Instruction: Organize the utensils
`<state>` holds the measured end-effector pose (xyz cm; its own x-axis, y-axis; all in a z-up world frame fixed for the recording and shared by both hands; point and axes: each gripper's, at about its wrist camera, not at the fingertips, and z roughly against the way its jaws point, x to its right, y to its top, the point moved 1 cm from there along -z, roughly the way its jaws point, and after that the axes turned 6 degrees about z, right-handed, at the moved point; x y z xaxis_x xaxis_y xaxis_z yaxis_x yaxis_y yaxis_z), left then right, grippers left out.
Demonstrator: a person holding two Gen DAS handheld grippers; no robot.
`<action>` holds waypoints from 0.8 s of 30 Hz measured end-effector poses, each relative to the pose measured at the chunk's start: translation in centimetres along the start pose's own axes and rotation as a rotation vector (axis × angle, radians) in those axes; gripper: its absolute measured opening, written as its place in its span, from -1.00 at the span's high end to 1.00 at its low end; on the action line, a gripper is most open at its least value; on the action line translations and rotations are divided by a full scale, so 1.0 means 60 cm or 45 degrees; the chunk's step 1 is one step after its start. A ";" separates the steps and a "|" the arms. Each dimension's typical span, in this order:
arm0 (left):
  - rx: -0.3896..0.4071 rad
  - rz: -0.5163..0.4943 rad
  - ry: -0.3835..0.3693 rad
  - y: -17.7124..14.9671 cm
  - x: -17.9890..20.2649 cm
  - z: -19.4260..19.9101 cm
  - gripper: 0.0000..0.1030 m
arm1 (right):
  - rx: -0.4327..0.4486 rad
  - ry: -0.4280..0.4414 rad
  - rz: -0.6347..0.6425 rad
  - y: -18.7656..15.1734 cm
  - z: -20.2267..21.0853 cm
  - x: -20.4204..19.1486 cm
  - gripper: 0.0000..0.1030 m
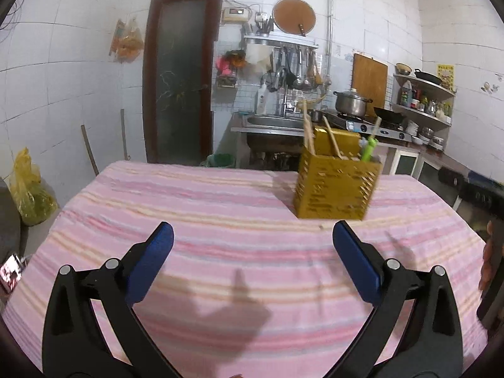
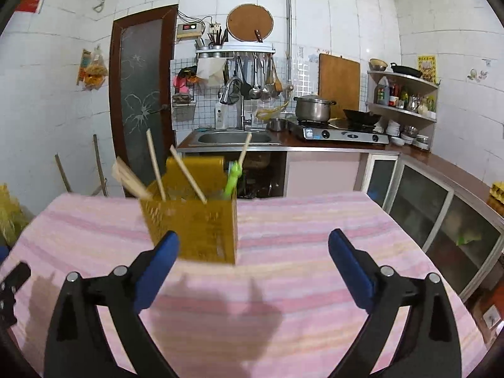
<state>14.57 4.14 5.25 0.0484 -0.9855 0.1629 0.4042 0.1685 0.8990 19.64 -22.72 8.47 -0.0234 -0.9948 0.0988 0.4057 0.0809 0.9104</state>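
A yellow perforated utensil holder [image 1: 334, 187] stands upright on the pink striped tablecloth [image 1: 220, 214], far right of centre in the left wrist view. Wooden chopsticks [image 1: 310, 132] and a green utensil [image 1: 368, 149] stick out of it. My left gripper [image 1: 253, 236] is open and empty, short of the holder and to its left. In the right wrist view the holder [image 2: 198, 230] stands left of centre with chopsticks [image 2: 186, 173] and the green utensil [image 2: 231, 179] in it. My right gripper [image 2: 253, 241] is open and empty, its left finger [image 2: 157, 264] close in front of the holder.
Beyond the table are a sink counter [image 2: 234, 138], a gas stove with a pot [image 2: 315, 107] and wok, wall shelves [image 2: 403, 94] and a dark door [image 2: 141, 94]. Low cabinets [image 2: 441, 214] run along the table's right side. A yellow bag [image 1: 30, 189] sits left of the table.
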 end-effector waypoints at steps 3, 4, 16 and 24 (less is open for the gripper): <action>0.006 -0.014 -0.003 -0.034 0.020 0.024 -0.90 | -0.020 0.023 -0.031 -0.057 0.035 0.000 -0.83; 0.006 -0.025 -0.003 -0.042 0.023 0.029 -0.90 | -0.015 0.039 -0.035 -0.076 0.049 -0.003 -0.83; 0.138 -0.064 0.019 -0.124 0.044 0.100 -0.90 | 0.109 0.019 -0.024 -0.180 0.139 -0.029 -0.92; 0.182 -0.041 0.017 -0.138 0.033 0.110 -0.90 | 0.143 0.022 0.013 -0.201 0.150 -0.043 -0.92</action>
<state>5.32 0.96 0.82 0.0502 -0.9905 0.1282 0.2715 0.1371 0.9526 6.59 -20.60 0.86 -0.0038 -0.9948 0.1020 0.3009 0.0961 0.9488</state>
